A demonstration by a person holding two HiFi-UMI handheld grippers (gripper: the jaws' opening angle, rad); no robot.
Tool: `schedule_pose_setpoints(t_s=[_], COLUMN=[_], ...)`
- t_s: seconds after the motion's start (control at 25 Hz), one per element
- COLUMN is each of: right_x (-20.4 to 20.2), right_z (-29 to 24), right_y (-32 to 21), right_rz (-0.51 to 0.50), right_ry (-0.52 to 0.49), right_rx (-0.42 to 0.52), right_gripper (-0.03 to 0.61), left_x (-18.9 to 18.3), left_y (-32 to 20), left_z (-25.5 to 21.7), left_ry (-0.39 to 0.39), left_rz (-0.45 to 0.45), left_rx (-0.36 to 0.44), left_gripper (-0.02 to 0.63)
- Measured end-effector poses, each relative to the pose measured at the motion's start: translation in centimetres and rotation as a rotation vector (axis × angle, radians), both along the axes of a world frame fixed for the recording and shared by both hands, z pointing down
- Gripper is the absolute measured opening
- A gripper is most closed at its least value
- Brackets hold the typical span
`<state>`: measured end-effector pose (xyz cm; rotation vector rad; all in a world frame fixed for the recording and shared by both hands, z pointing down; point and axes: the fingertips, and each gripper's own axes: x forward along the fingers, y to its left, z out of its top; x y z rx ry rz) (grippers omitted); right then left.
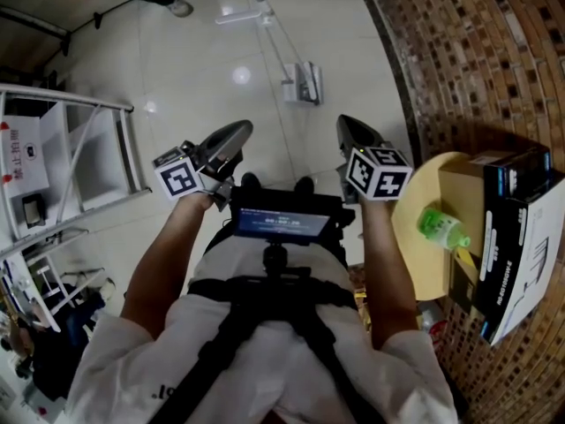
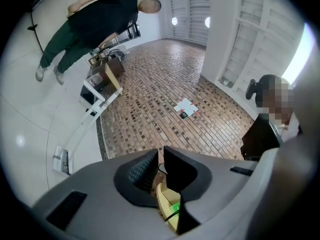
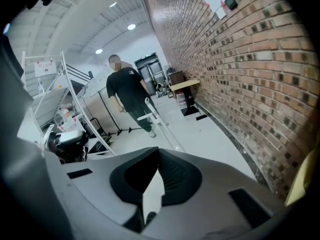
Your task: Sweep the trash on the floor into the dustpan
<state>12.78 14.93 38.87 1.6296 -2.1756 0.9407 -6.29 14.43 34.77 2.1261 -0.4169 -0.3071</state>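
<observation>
A white long-handled dustpan (image 1: 301, 82) lies on the pale floor ahead of me, its handle running away to the upper left. It also shows in the left gripper view, where the dustpan (image 2: 61, 159) is at the lower left. The right gripper view catches only its white handle (image 3: 150, 113), near a standing person. My left gripper (image 1: 231, 138) and right gripper (image 1: 351, 132) are held up side by side at waist height, well short of the dustpan. Both have their jaws shut with nothing between them, the left gripper (image 2: 160, 156) and the right gripper (image 3: 159, 170) alike. I see no trash on the floor.
A brick wall (image 1: 477, 51) runs along the right. Beside me on the right are a round yellow table (image 1: 422, 193) with a green bottle (image 1: 441, 228) and stacked boxes (image 1: 516, 237). A white rack (image 1: 79, 157) stands at left. A person (image 3: 127, 96) stands farther off.
</observation>
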Motion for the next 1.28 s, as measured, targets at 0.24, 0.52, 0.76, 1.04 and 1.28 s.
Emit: schedule_pose_setpoints(t_s=[0.24,0.52,0.76,1.04,1.28], right_x=[-0.2,0.5,0.7,1.0,1.1], right_z=[-0.2,0.0,0.3,0.7,0.7], right_y=[0.4,0.8,1.0,1.3,1.2], right_rz=[-0.024,-0.019,-0.026,-0.036,-0.045], right_ry=[0.053,0.078,0.087,0.096,0.097], right_rx=[-0.001,-0.024,-0.032,-0.045,-0.048], right_gripper=[0.0,0.0,0.0,0.0,0.0], left_x=[0.7,1.4,2.1,2.6,3.0], left_y=[-0.1,0.2,0.5,1.0,1.1], left_z=[-0.2,-0.4,-0.1,0.3,0.3], left_ry=[-0.003,0.004,0.003,-0.004,0.001], left_rz=[0.025,0.042,0.05,0.053,0.055], left_rx=[0.009,0.003,-0.005,-0.022,-0.024], left_gripper=[0.029,0.029,0.029,0.029,0.029])
